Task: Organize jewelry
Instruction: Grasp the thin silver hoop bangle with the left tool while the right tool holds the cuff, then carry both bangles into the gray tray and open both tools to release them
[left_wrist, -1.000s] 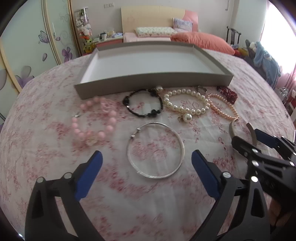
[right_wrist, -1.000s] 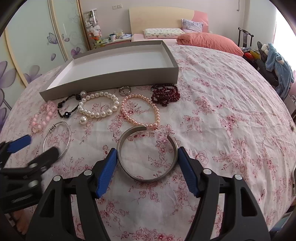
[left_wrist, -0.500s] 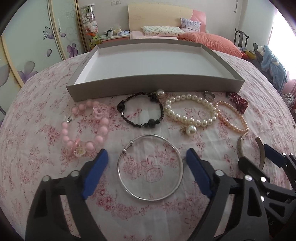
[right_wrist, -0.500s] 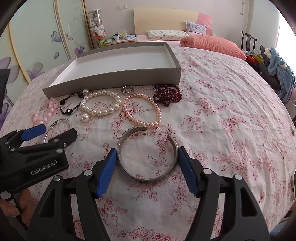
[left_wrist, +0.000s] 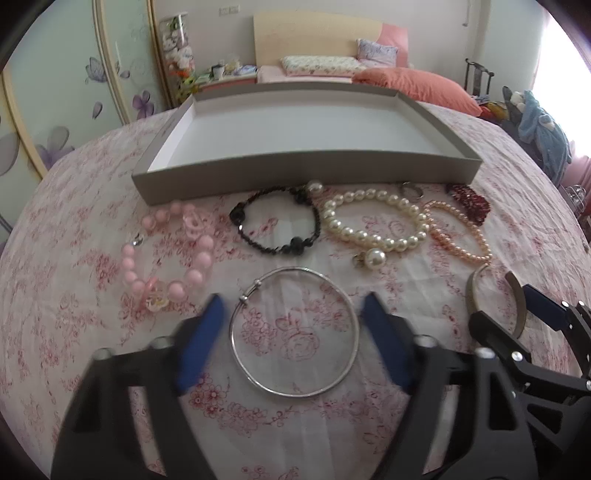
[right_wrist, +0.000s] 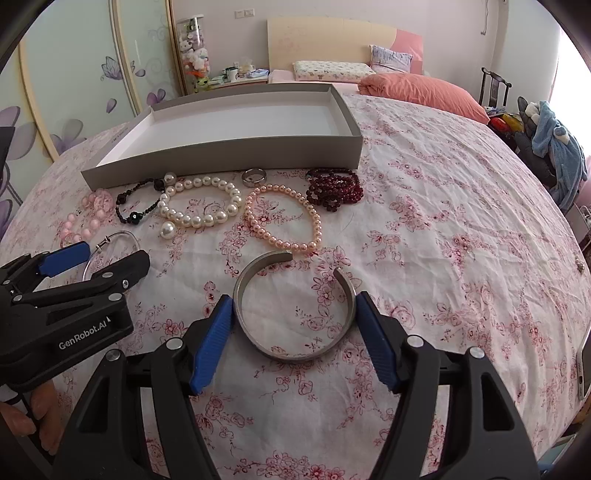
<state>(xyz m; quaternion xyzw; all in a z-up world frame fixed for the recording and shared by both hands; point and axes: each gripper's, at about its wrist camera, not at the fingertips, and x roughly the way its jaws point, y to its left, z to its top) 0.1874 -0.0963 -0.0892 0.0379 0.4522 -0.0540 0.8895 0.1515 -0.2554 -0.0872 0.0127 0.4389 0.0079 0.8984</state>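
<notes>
A thin silver bangle (left_wrist: 295, 332) lies flat on the floral bedspread between the open blue pads of my left gripper (left_wrist: 293, 314). A wide steel cuff (right_wrist: 293, 306) lies between the open pads of my right gripper (right_wrist: 294, 310), which stand close at its two sides. Beyond them lie a pink bead bracelet (left_wrist: 168, 258), a black bead bracelet (left_wrist: 277, 225), a white pearl bracelet (right_wrist: 199, 206), a peach pearl bracelet (right_wrist: 284, 221), dark red beads (right_wrist: 334, 188) and a small ring (right_wrist: 254, 176). An empty grey tray (right_wrist: 221, 155) stands behind the jewelry.
The bed's pillows (right_wrist: 421, 92) and headboard (right_wrist: 332, 40) lie behind the tray. A wardrobe with flower doors (right_wrist: 74, 85) stands at the left. A phone (right_wrist: 583, 365) lies at the bedspread's right edge. Clothes hang on a chair (right_wrist: 554, 144) at the right.
My left gripper has moved forward and lower over the silver bangle, so its pads now flank the ring. The right gripper holds nearly still around the cuff.
</notes>
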